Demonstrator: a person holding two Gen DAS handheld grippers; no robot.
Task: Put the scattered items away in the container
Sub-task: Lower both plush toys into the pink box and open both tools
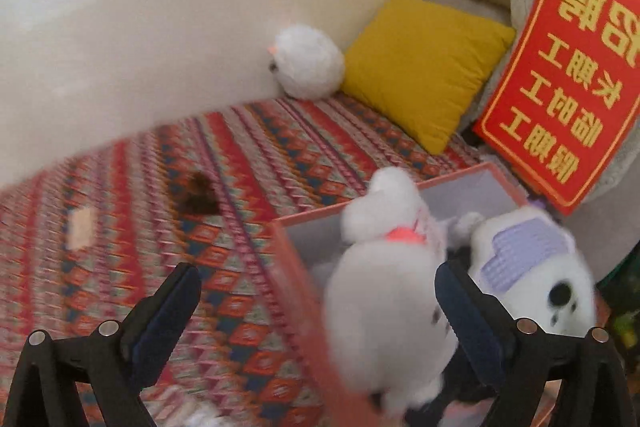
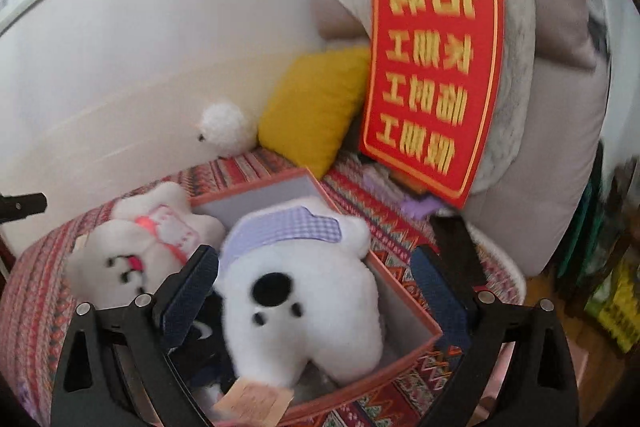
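A patterned red rug [image 1: 248, 163] runs along a white wall. Two white plush toys, one [image 2: 304, 291] with a purple patch, one [image 2: 136, 251] with a pink collar, sit in the box [image 2: 404, 311]. Both grippers' fingers are spread, empty. Judging by this, a brown tuft [image 1: 198, 195] and white ball toy [image 1: 306, 65] remain outside.

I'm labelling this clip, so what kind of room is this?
Probably a home living room: a sofa with a yellow cushion, a patterned woven cover, and plush toys in an orange box.

red sign [image 2: 434, 67]: at 1 o'clock, yellow Chinese characters, upside down; top reads 招聘, smaller lines too blurred to read.
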